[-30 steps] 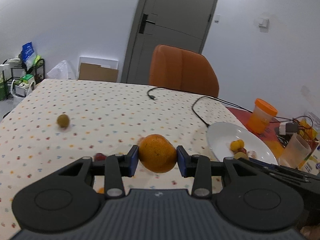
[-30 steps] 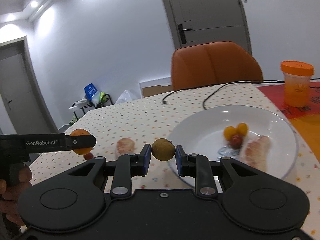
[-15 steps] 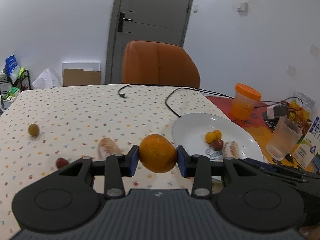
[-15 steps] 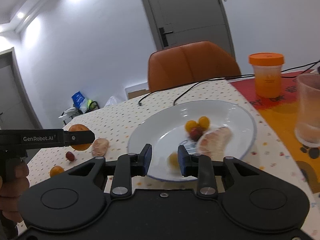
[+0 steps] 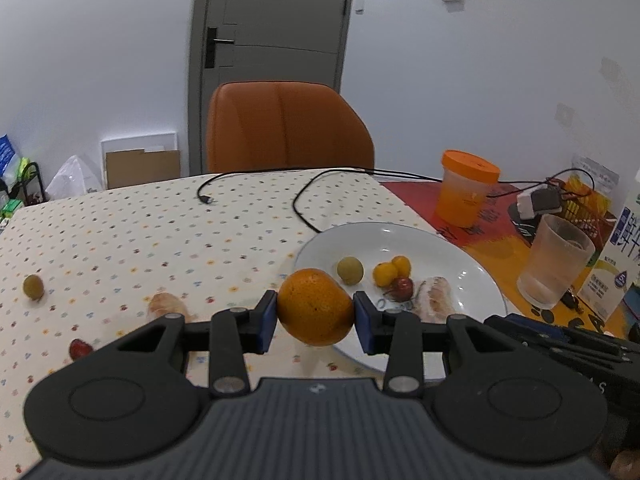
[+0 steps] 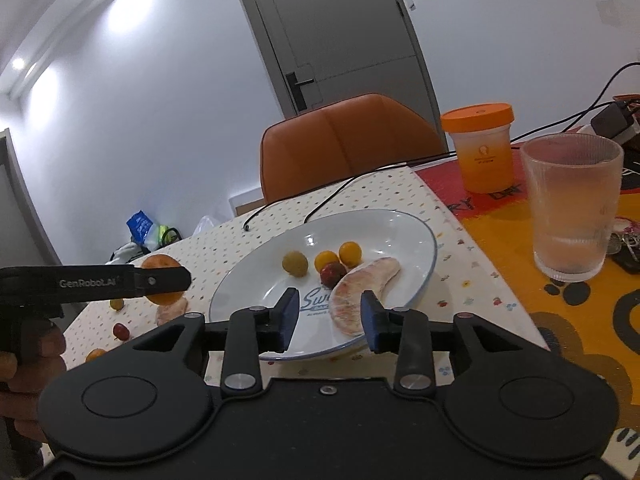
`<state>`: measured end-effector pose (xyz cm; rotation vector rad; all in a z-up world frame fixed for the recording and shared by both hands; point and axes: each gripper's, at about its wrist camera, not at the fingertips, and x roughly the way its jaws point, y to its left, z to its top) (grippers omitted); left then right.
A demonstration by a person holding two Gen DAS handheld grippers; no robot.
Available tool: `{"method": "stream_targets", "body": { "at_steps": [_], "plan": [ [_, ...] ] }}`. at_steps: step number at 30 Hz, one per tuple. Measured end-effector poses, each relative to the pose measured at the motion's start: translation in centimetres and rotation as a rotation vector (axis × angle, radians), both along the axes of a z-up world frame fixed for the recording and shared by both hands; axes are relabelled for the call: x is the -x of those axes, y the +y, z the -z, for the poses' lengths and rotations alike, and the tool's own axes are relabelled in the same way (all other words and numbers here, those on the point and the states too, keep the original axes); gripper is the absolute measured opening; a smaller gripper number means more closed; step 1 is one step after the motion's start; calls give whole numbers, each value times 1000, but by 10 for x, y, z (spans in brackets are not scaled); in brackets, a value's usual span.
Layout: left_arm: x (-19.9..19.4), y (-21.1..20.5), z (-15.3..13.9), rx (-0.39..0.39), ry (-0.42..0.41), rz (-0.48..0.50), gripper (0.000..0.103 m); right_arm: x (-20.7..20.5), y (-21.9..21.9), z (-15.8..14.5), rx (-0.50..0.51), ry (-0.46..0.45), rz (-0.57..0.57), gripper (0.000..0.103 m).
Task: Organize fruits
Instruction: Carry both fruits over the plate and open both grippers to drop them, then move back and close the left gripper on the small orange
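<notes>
My left gripper (image 5: 315, 316) is shut on an orange (image 5: 315, 306), held above the table just left of the white plate (image 5: 472, 276). From the right wrist view the same orange (image 6: 160, 263) shows beyond the left gripper's finger. My right gripper (image 6: 329, 318) stands open over the near rim of the plate (image 6: 424, 256), nothing between its fingers. On the plate lie a green-yellow round fruit (image 6: 295, 263), two small yellow fruits (image 6: 350, 252), a dark red one (image 6: 333, 273) and a peeled pomelo segment (image 6: 362, 284).
Loose on the dotted cloth: a green fruit (image 5: 33, 287), a red fruit (image 5: 79, 349) and a peeled segment (image 5: 168, 306). A ribbed glass (image 6: 570, 208), an orange-lidded jar (image 6: 480, 148), a milk carton (image 5: 624, 248) and cables stand right. An orange chair (image 5: 286, 128) is behind the table.
My right gripper has opened and let go of the green-yellow fruit, which now lies on the plate. My left gripper has carried the orange to the right, towards the plate.
</notes>
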<state>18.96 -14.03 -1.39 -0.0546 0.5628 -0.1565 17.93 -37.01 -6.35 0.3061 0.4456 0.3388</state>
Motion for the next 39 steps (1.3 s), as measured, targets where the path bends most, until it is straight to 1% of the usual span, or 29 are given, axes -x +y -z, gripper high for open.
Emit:
{"method": "stream_targets", "body": {
  "at_steps": [6,8,11,13,15,17,19,22,24,26,39],
  "plan": [
    [-7,-19,2,-18,8,39,39,2,-11,1,-19,3,10,36],
    [-9,-24,2,-20,17,44,39,2,-14,1,-25,3,13,40],
    [-8,-26,-1,-39,-15,39,40,3,-15,1,-27,-2,14,43],
    [-9,-23,-3,-39,-16,28,40,3,-14,2,-28,-3,10,44],
    [-9,-17,-3,-36,-7,8,44,2,-12,3,-29,-2,6,46],
    [-9,-10,-3,-43,0,-22,57,3,-9,5,-30,0,2,49],
    [-7,-2,-1,-52,1,-53,63,3,-5,7,-32,4,-3,51],
    [-4,10,2,-81,10,-86,65,2,1,7,-32,7,-13,54],
    [-2,19,3,-83,17,-115,69,2,5,6,-30,4,-19,58],
    [0,29,4,-78,19,-143,76,2,9,5,-28,2,-26,59],
    [21,78,3,-63,24,-240,81,4,46,-3,-2,-7,-84,65]
  ]
}}
